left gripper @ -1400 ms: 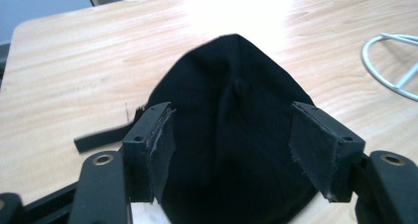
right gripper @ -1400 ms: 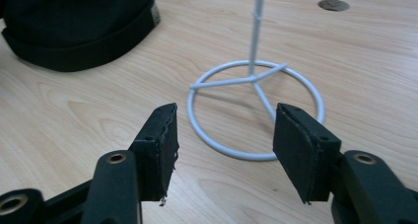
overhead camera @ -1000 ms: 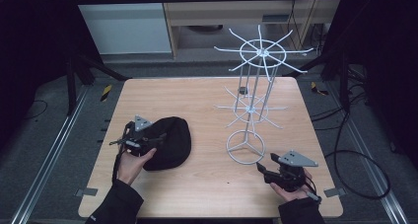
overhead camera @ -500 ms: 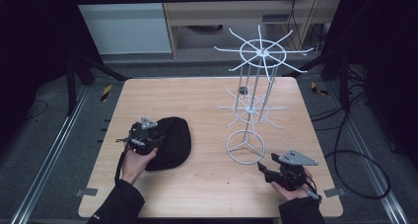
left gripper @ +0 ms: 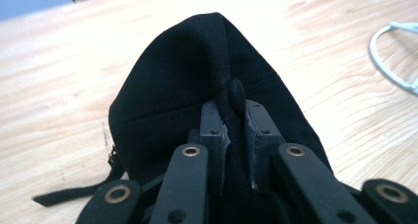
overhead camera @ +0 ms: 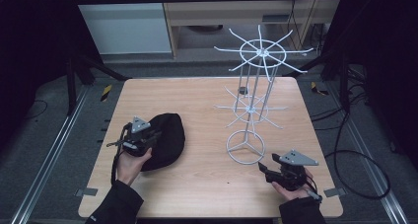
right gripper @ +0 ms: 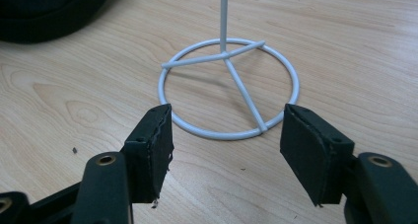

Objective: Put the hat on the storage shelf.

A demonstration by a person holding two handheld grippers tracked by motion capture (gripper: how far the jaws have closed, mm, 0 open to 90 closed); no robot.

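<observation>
**Cap pinched at its crown**

The black cap (overhead camera: 165,139) lies on the left half of the desk (overhead camera: 197,100), well apart from the white wire stand (overhead camera: 251,110) on the right. It is soft cloth, light and floppy, so it should sag and fold when raised; the stiff button on top and the seam around it look like the surest hold. The left tongs (left gripper: 235,116) have just been closing and now clench a ridge of fabric right at that button (left gripper: 236,96). The left hand (overhead camera: 130,160) reaches in low from the cap's near side, tongs pointing across it. The right tongs (right gripper: 226,135) stand released, jaws wide with nothing between them, resting low near the stand's ring base (right gripper: 229,88).
</observation>
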